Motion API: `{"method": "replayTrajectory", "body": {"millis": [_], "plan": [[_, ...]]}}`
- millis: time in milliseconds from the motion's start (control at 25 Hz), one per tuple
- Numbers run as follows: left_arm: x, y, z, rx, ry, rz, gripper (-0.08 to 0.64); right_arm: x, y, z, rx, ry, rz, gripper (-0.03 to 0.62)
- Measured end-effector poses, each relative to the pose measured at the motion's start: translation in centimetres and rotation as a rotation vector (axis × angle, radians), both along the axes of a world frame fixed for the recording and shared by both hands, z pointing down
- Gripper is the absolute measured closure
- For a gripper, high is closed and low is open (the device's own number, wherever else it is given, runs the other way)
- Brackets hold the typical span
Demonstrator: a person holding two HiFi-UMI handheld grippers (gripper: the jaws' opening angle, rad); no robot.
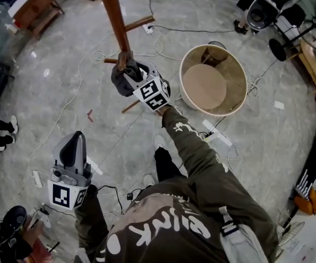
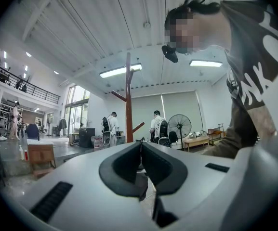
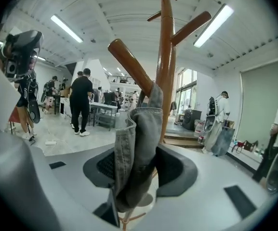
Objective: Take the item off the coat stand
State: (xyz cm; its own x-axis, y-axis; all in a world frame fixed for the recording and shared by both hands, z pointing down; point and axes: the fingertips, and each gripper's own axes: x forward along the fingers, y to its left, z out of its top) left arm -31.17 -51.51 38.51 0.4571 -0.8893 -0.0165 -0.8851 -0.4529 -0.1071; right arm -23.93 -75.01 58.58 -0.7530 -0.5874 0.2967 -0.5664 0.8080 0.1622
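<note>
Open floor (image 1: 48, 108) around coat stand (image 1: 114, 15) | right hand-held gripper (image 3: 135, 170) clamps grey cloth (image 3: 139, 129) | left hand-held gripper (image 2: 141, 160) closed

from above, the coat stand (image 1: 114, 15) runs off the top edge, so its crown is unseen. the grey denim item (image 1: 118, 80) is mostly hidden behind the right gripper (image 1: 131, 73), and i can't tell what kind of garment it is. in the right gripper view, the stand's foot is hidden behind that gripper.
</note>
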Motion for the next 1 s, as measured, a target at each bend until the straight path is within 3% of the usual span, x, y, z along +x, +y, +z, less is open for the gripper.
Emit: {"method": "replayTrajectory", "body": {"millis": [120, 240, 520, 1000], "plan": [[0.0, 0.2, -0.1, 0.0, -0.001, -0.003, 0.555, 0.2, -0.3, 0.2, 0.016, 0.021, 0.032, 0.484], [-0.1, 0.2, -0.1, -0.001, 0.0, -0.005, 0.555, 0.1, -0.3, 0.1, 0.014, 0.016, 0.04, 0.523], [-0.2, 0.7, -0.1, 0.002, -0.002, -0.009, 0.555, 0.2, 0.2, -0.3, 0.01, 0.003, 0.045, 0.534], [0.8, 2.4, -1.3, 0.034, 0.002, 0.011, 0.555, 0.8, 3.7, -7.2, 0.127, -0.026, 0.0, 0.534]]}}
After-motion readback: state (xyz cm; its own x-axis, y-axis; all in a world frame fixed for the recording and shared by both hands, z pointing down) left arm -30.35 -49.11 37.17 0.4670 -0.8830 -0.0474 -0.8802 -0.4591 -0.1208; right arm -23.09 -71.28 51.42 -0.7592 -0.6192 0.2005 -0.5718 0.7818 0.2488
